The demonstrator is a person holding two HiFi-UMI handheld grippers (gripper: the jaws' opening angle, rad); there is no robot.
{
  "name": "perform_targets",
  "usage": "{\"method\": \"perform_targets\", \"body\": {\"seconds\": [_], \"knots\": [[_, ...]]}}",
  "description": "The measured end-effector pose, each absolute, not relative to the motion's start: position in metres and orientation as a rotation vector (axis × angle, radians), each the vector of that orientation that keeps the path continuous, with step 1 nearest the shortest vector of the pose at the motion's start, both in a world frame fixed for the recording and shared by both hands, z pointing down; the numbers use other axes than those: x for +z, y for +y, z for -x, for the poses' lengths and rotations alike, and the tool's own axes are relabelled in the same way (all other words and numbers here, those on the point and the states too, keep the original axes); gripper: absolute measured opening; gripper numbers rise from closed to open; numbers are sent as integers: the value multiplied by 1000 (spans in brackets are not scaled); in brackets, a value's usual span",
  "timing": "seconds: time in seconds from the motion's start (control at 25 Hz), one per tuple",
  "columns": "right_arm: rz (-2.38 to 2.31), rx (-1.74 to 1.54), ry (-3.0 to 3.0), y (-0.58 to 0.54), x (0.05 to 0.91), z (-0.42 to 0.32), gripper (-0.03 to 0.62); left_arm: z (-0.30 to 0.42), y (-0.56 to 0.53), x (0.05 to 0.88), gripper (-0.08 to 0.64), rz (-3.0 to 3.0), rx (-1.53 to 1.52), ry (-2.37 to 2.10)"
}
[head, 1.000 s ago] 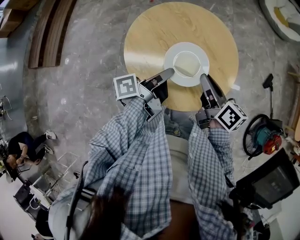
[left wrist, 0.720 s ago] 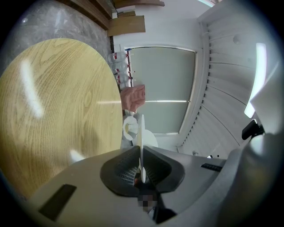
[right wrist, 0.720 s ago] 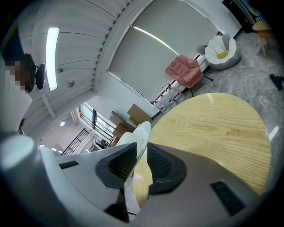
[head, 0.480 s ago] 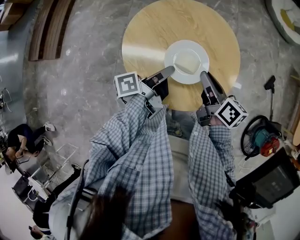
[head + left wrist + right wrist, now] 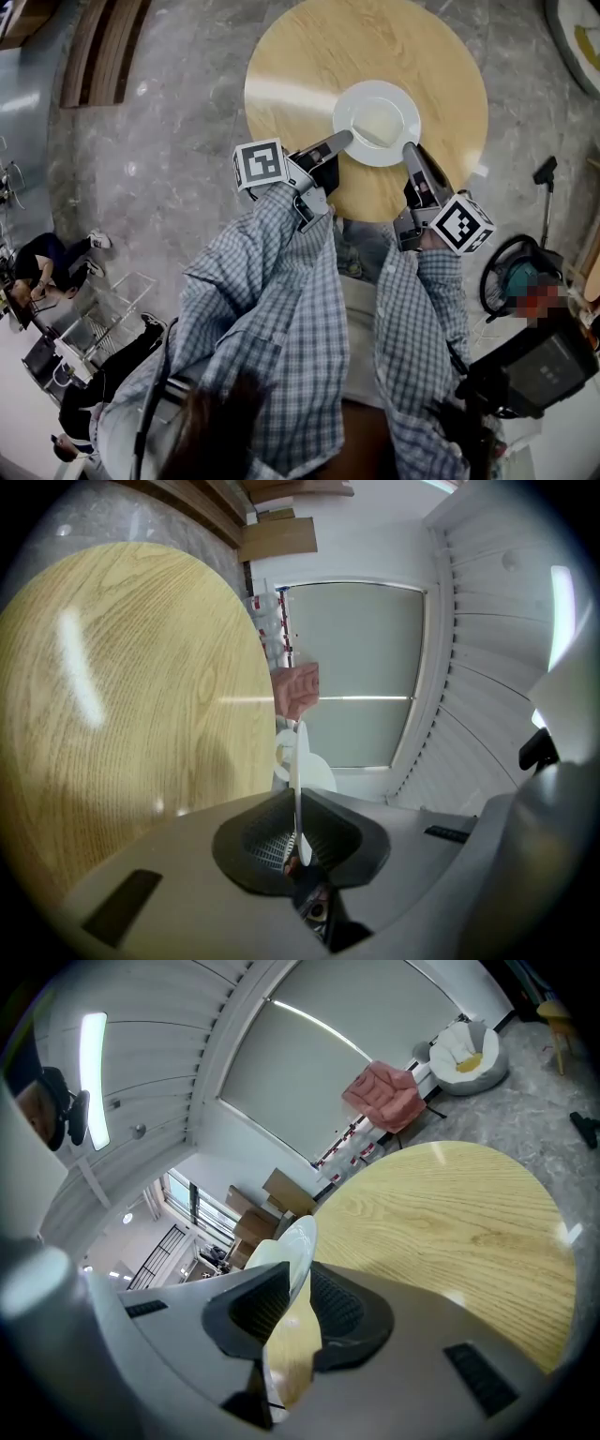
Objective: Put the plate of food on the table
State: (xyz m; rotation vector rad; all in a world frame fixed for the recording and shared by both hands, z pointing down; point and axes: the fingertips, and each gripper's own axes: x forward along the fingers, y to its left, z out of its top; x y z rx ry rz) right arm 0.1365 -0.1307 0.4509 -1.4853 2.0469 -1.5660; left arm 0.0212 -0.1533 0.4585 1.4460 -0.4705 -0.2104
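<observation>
Clamping opposite edges of the white plate (image 5: 377, 123) so its pale food rides level, the left hand-held gripper (image 5: 345, 139) and the right hand-held gripper (image 5: 411, 150) hold it over the round tabletop's (image 5: 300, 56) near side, seemingly for setting down.

No words, numbers or brand names can be read anywhere in these views. The only printed signs are black-and-white square patterns. One is on the white cube (image 5: 260, 165) of the left hand-held gripper (image 5: 343, 140), and another is on the white cube (image 5: 463, 225) of the right hand-held gripper (image 5: 410, 150). Both show blocky shapes, with no letters or digits.
</observation>
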Motion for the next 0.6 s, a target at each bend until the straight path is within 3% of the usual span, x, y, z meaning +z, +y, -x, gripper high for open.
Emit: {"method": "perform_targets", "body": {"seconds": [0.6], "knots": [[1492,-1658,2043,-124,491,-139,77,-21,-142,503,23,-1381,-147,-519]]}}
